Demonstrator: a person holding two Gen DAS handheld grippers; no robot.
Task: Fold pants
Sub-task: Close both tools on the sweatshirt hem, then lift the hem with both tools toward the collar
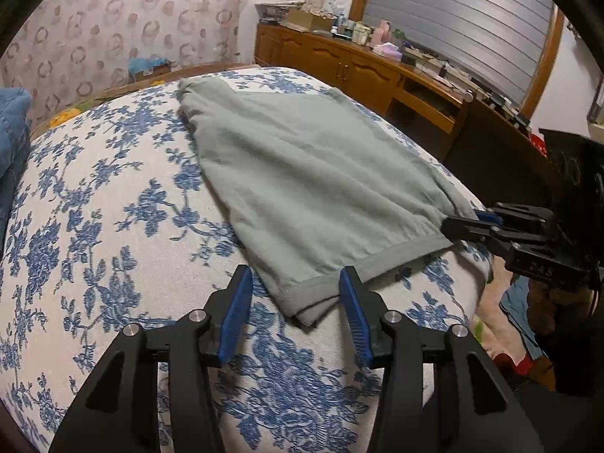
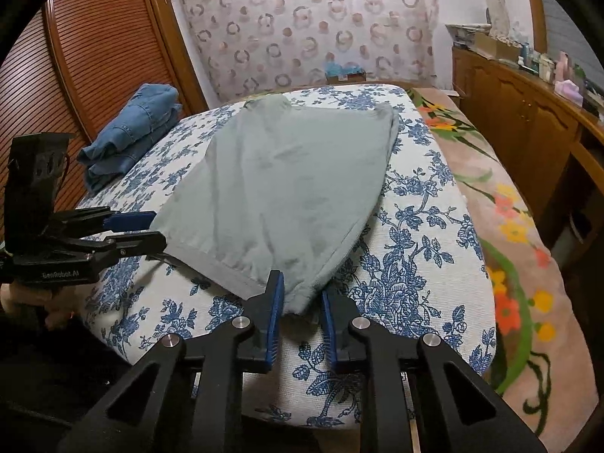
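Blue-flowered bed (image 1: 113, 207) carries the grey pants (image 1: 309, 188), centre to 12 o'clock. Left tongs (image 1: 296, 294) and right tongs (image 2: 300, 294) are spread, each straddling a hem corner.

Blue-floral cushion top (image 1: 113, 226): open fabric left of grey pants (image 1: 309, 188), passable. Folded denim pile (image 2: 132, 132) occupies far-left corner of cushion, apart from pants. Near edge: left gripper (image 1: 294, 302) and right gripper (image 2: 300, 302) each straddle one pants corner, jaws spread; bare hem between them. Right of cushion: floral blanket (image 2: 509, 226), low, no upright items. Wooden cabinet (image 1: 358, 68) with cluttered top bounds far right. Louvred wooden door (image 2: 94, 56) bounds left.
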